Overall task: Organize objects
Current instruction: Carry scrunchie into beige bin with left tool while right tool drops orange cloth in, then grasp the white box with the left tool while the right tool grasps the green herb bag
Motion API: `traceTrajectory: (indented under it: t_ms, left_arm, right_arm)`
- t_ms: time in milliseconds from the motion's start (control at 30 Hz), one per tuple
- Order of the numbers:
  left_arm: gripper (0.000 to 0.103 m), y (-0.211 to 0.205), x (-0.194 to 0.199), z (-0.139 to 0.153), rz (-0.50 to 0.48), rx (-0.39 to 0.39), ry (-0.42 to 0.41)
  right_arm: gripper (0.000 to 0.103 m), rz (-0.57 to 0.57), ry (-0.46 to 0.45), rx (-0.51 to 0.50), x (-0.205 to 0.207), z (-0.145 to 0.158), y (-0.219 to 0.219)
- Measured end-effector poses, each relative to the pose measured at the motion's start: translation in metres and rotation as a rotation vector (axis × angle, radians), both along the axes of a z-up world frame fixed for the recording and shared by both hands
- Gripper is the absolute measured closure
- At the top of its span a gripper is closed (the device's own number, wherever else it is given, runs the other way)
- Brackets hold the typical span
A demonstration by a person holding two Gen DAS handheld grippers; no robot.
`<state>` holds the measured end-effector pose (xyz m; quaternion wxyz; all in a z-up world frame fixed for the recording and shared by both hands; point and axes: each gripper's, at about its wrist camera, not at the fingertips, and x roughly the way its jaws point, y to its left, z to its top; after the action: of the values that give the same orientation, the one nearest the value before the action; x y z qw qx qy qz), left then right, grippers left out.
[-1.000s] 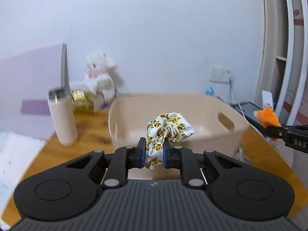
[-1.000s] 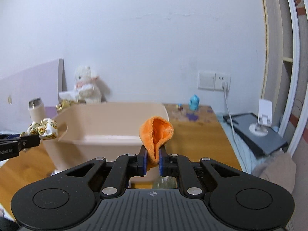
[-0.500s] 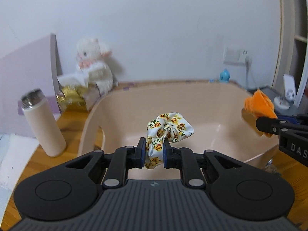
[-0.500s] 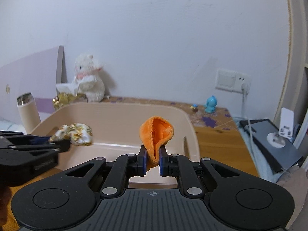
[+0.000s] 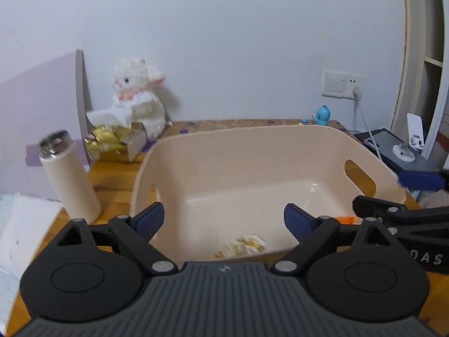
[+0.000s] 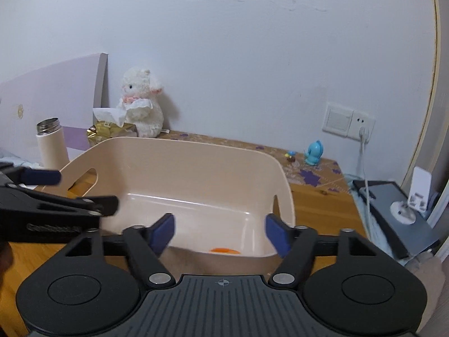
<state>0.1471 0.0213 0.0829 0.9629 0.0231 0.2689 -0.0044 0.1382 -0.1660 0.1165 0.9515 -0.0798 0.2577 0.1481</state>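
Both my claws gape empty: left claw, right claw. Floral scrunchie and orange cloth lie in the beige bin. Risk: pulling back low, I clip the near rim & shove the bin twd the bottle.

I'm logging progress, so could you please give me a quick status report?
Left gripper open, right gripper open. Floral scrunchie and orange plush lying in beige bin. Nothing in the way.

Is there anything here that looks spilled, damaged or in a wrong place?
Nothing stands out. The floral scrunchie and the orange cloth lie on the floor of the beige bin, and the bottle stands upright beside it.
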Motion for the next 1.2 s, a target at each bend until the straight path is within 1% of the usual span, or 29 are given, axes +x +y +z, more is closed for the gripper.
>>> traceTrajectory:
  t_ms: [33, 67, 200, 367, 467, 567, 733, 833, 967, 1100, 1200]
  left_arm:
    - [0.007, 0.001, -0.006, 0.002, -0.003, 0.007, -0.004]
    - [0.005, 0.002, -0.011, 0.004, -0.003, 0.011, -0.005]
    - [0.004, 0.006, -0.031, 0.006, -0.013, 0.013, 0.006]
    - [0.004, 0.014, -0.049, -0.004, 0.0, 0.026, 0.037]
    - [0.004, 0.022, -0.051, -0.016, 0.012, 0.027, 0.067]
    - [0.004, 0.027, -0.047, -0.032, 0.043, 0.046, 0.098]
    - [0.004, 0.032, -0.032, -0.056, 0.056, 0.053, 0.158]
    - [0.004, 0.036, -0.022, -0.07, 0.078, 0.059, 0.186]
    - [0.004, 0.042, -0.009, -0.087, 0.092, 0.053, 0.237]
    - [0.004, 0.046, -0.005, -0.089, 0.08, 0.016, 0.238]
    - [0.004, 0.046, -0.002, -0.091, 0.051, -0.026, 0.268]
  right_arm:
    - [0.018, -0.004, -0.003, -0.006, -0.004, 0.003, -0.002]
    - [0.014, -0.004, -0.006, -0.009, -0.008, 0.005, -0.003]
    - [0.005, 0.006, -0.015, -0.024, -0.028, 0.013, -0.013]
    - [0.0, 0.001, 0.002, -0.05, -0.043, 0.011, -0.027]
    - [0.0, -0.015, 0.031, -0.06, -0.044, 0.002, -0.037]
    - [0.0, -0.033, 0.081, -0.069, -0.037, -0.014, -0.045]
    - [0.0, -0.057, 0.148, -0.077, -0.02, -0.045, -0.05]
    - [0.0, -0.07, 0.181, -0.057, -0.008, -0.057, -0.052]
    - [0.0, -0.089, 0.213, -0.061, 0.005, -0.071, -0.05]
    - [0.001, -0.093, 0.23, -0.049, 0.013, -0.081, -0.049]
    - [0.003, -0.101, 0.236, -0.039, 0.018, -0.087, -0.049]
